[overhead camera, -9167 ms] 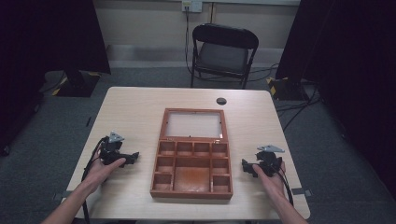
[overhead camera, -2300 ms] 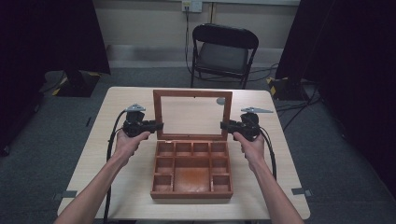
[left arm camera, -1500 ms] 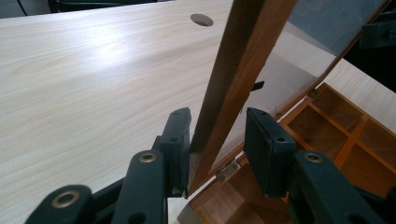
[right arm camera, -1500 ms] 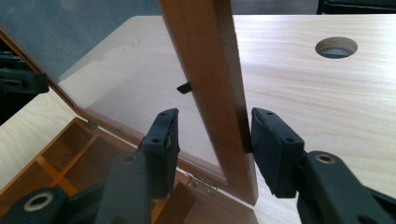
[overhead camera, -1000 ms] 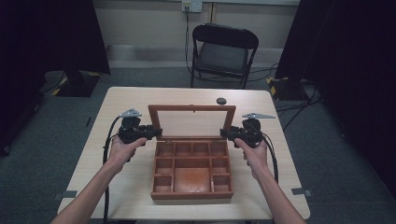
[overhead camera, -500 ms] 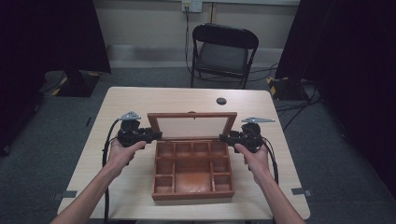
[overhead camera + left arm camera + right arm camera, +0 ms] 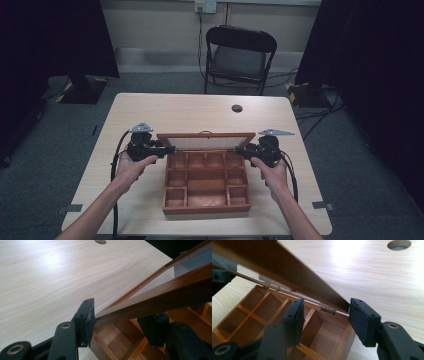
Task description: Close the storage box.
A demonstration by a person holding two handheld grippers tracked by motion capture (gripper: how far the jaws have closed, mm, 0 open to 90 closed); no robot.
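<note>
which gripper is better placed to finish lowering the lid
Left, marginally. The left gripper has its jaws astride the lid frame edge; the right gripper sits open with the lid corner above it.

Folding chair (image 7: pixel 240 55) behind table (image 7: pixel 150 112) (pale wood)

Wooden compartment box (image 7: pixel 206 184) sits centre-near on the light wood table (image 7: pixel 150 107), lid (image 7: pixel 205 141) tilted partway over the far row of compartments, hinged at the far edge. Left gripper (image 7: pixel 161 149) at the lid's left end, right gripper (image 7: pixel 242 149) at its right end, each touching the lid's side edge; jaw gap too small to read. Compartments look empty. Dark round cable hole (image 7: pixel 237 108) far-right of centre on the table. Black folding chair (image 7: pixel 239 56) beyond the far edge.
</note>
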